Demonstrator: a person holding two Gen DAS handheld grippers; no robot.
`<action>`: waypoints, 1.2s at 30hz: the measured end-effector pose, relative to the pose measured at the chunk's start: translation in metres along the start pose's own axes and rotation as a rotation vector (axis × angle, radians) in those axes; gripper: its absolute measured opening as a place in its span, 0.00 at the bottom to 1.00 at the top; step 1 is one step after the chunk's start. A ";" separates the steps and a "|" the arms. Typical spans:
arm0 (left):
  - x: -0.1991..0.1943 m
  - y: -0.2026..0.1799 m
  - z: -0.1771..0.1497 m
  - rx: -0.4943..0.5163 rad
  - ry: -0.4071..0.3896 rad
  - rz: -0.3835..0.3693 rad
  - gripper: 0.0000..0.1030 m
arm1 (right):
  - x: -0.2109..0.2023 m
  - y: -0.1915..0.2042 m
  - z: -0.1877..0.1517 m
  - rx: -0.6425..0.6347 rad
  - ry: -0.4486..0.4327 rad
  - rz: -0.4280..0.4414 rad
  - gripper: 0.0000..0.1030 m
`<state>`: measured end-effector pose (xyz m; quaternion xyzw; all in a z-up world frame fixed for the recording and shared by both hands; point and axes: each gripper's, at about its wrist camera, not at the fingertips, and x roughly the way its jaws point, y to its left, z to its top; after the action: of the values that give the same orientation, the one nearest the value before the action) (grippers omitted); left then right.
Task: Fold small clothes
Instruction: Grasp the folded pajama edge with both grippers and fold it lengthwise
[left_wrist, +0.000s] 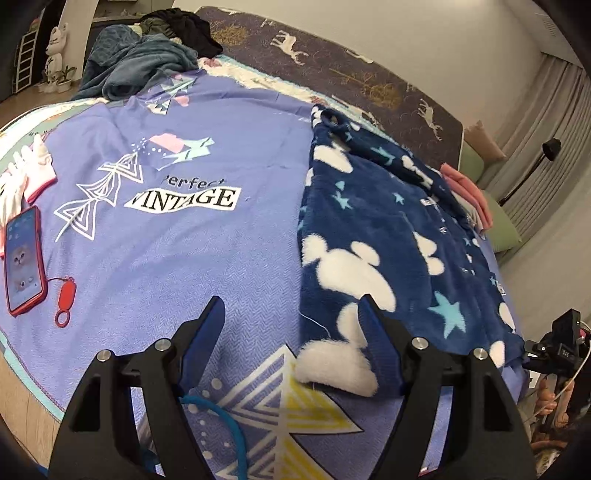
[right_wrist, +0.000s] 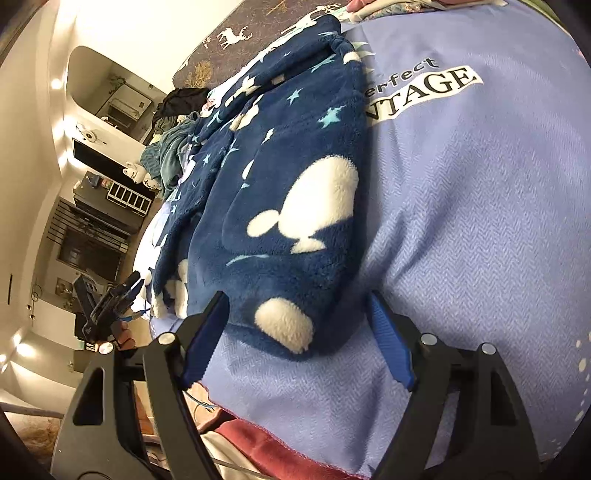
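Where fluffy fleece garment (left_wrist: 369, 229) lies, herringbone blanket (left_wrist: 184, 258) spreads.

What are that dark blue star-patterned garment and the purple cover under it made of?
The dark blue garment looks like plush fleece: a fuzzy, matte pile, with white patches that fluff up at the hem. The purple cover looks like a thin woven cloth, perhaps cotton or a blend: flat, matte, with a fine herringbone texture and printed lettering.

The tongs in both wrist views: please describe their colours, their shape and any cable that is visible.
Both left tongs and right tongs have black angular arms with triangular cut-outs and round silver bolts. The fingers taper to tips and carry blue ribbed pads inside. A blue cable loops under the left tongs.
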<state>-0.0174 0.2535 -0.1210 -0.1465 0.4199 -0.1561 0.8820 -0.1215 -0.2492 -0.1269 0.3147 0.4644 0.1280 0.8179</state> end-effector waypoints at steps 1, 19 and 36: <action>0.007 0.000 0.000 0.002 0.021 -0.002 0.73 | 0.001 0.000 0.001 0.003 0.000 0.000 0.76; 0.028 -0.042 0.000 0.076 0.078 -0.104 0.14 | 0.021 0.006 0.018 0.001 -0.009 0.006 0.12; -0.143 -0.192 -0.020 0.307 -0.276 -0.438 0.00 | -0.126 0.004 0.004 -0.001 -0.312 0.175 0.09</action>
<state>-0.1477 0.1340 0.0410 -0.1182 0.2261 -0.3829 0.8879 -0.1853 -0.3107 -0.0370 0.3696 0.3026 0.1482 0.8659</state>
